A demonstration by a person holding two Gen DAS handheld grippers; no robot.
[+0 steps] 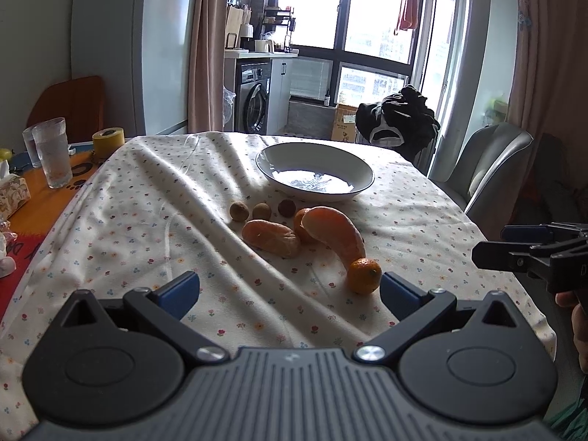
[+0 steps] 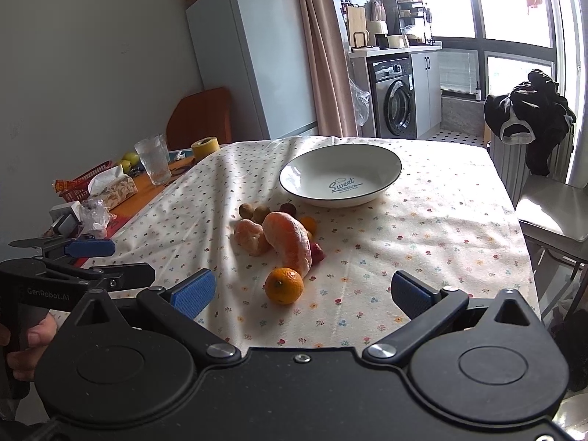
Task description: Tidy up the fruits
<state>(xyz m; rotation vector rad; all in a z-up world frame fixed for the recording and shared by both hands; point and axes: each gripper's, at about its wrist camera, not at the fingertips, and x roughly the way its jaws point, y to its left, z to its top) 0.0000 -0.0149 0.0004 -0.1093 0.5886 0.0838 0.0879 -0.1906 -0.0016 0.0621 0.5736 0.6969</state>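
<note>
Both grippers are being held low over the near edge of a table, jaws spread wide and gripping nothing. In the left wrist view, the left gripper (image 1: pixel 290 290) is being aimed up the flowered tablecloth (image 1: pixel 154 220), with a small mandarin (image 1: pixel 364 275) lying just beside its right pad at about 1 o'clock. The right gripper (image 2: pixel 301 294) is being pointed at the same mandarin (image 2: pixel 284 285), which is lying between its blue pads (image 2: pixel 193 292) but ahead of them, at 12 o'clock.

Beyond the mandarin, the other fruits are being left bunched in one cluster: a large peeled citrus piece (image 2: pixel 290 242) touching the mandarin, a peeled tangerine (image 2: pixel 251 237) at 11 o'clock, two brown longans (image 2: pixel 255 211) and a dark red fruit (image 2: pixel 286 207) behind. The empty white bowl (image 2: pixel 389 161) is sitting further back, at 12 to 1 o'clock.

Several risks are being judged. The round mandarin is likely to be nudged and rolled along the creased cloth if one pad is touching first. Peeled, soft segments could be crushed by a firm squeeze. With both grippers being aimed at one fruit, a collision is possible.
</note>
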